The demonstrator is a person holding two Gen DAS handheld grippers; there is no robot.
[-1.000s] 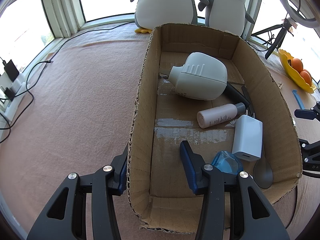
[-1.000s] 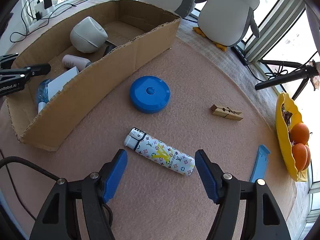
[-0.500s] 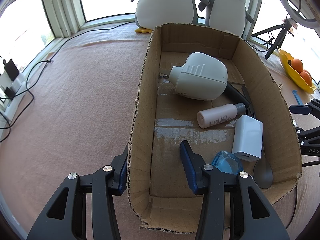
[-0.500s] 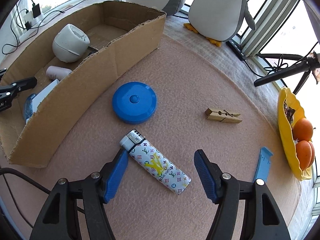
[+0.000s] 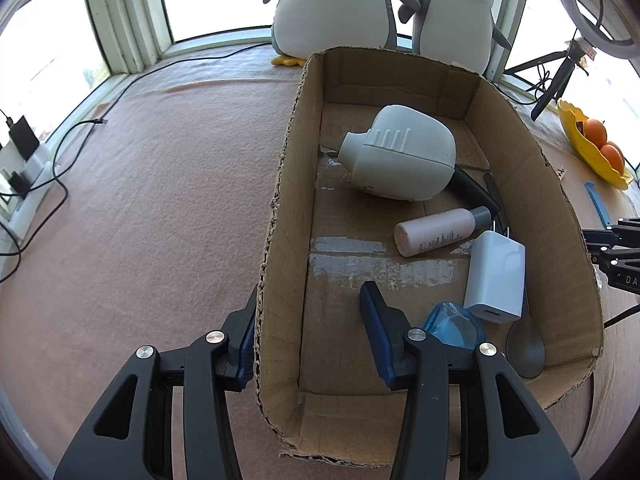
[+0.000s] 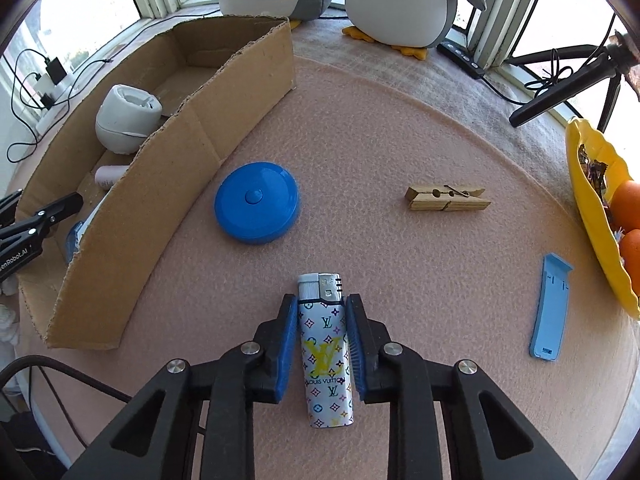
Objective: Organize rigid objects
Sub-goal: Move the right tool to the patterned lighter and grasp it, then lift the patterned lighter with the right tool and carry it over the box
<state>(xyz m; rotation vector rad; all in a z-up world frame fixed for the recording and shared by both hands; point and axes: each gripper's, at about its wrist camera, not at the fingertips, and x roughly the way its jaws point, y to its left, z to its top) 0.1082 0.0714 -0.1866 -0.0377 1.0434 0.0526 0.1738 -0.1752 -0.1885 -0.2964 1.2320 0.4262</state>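
A patterned lighter (image 6: 326, 344) lies on the pink felt, pointing away from me. My right gripper (image 6: 322, 300) is closing on it, and both blue pads touch its long sides. A blue round case (image 6: 257, 208), a wooden clothespin (image 6: 448, 199) and a light blue plastic strip (image 6: 550, 312) lie loose beyond it. My left gripper (image 5: 310, 300) straddles the near left wall of the cardboard box (image 5: 280, 200), one finger outside against the wall, the other inside and clear of it. The box holds a white appliance (image 5: 400, 156), a pink bottle (image 5: 440, 226), a white charger (image 5: 496, 276) and a grey spoon (image 5: 524, 344).
Two plush penguins (image 6: 400, 0) stand by the window behind the box. A yellow dish (image 6: 592, 208) with oranges sits at the right edge, with a black tripod (image 6: 560, 88) behind it. Cables and a power strip (image 5: 24, 184) lie far left.
My right gripper came forward over the lighter, lined up with it, and its jaws drew in from wide apart onto its sides. The left gripper and the box stayed still.
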